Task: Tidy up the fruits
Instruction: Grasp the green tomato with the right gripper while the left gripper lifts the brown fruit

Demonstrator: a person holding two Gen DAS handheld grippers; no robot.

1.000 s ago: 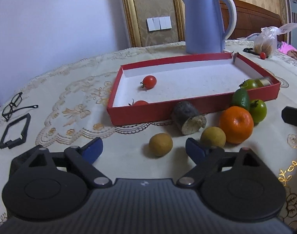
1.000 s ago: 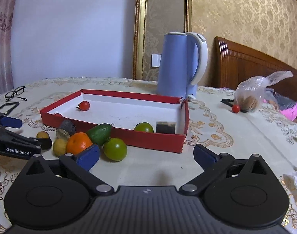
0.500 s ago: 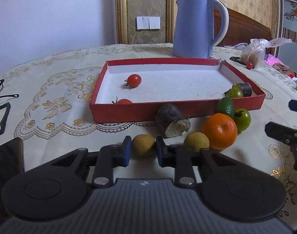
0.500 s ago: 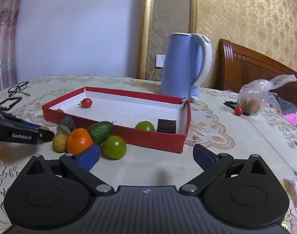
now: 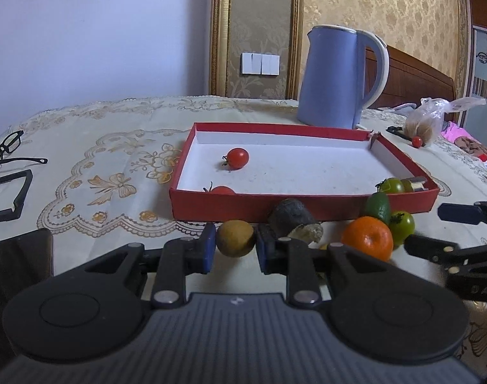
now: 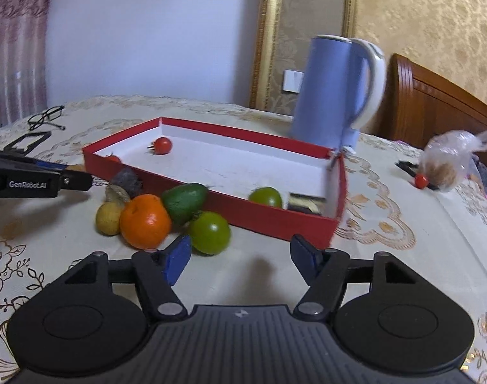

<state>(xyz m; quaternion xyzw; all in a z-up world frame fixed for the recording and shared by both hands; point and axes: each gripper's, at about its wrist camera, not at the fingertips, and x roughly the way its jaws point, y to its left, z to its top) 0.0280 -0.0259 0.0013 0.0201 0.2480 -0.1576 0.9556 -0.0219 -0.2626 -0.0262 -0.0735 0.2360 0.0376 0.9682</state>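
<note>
My left gripper (image 5: 235,244) is shut on a small yellow-brown fruit (image 5: 235,238), held just above the tablecloth in front of the red tray (image 5: 275,209). The tray holds two cherry tomatoes (image 5: 237,158), a green tomato (image 5: 391,186) and a dark block (image 6: 306,203). Before the tray lie a dark stub (image 5: 291,219), an orange (image 6: 145,220), an avocado (image 6: 184,202), a green tomato (image 6: 210,232) and another yellow-brown fruit (image 6: 108,218). My right gripper (image 6: 240,259) is open and empty, near the green tomato.
A blue kettle (image 5: 339,76) stands behind the tray. Glasses (image 5: 5,147) and a black frame (image 5: 10,192) lie at the left. A plastic bag (image 6: 448,163) and a loose cherry tomato (image 6: 421,180) lie at the right. A bed headboard rises behind.
My left gripper closed on the yellow-brown fruit and lifted it slightly. My right gripper moved in closer to the fruits by the tray.
</note>
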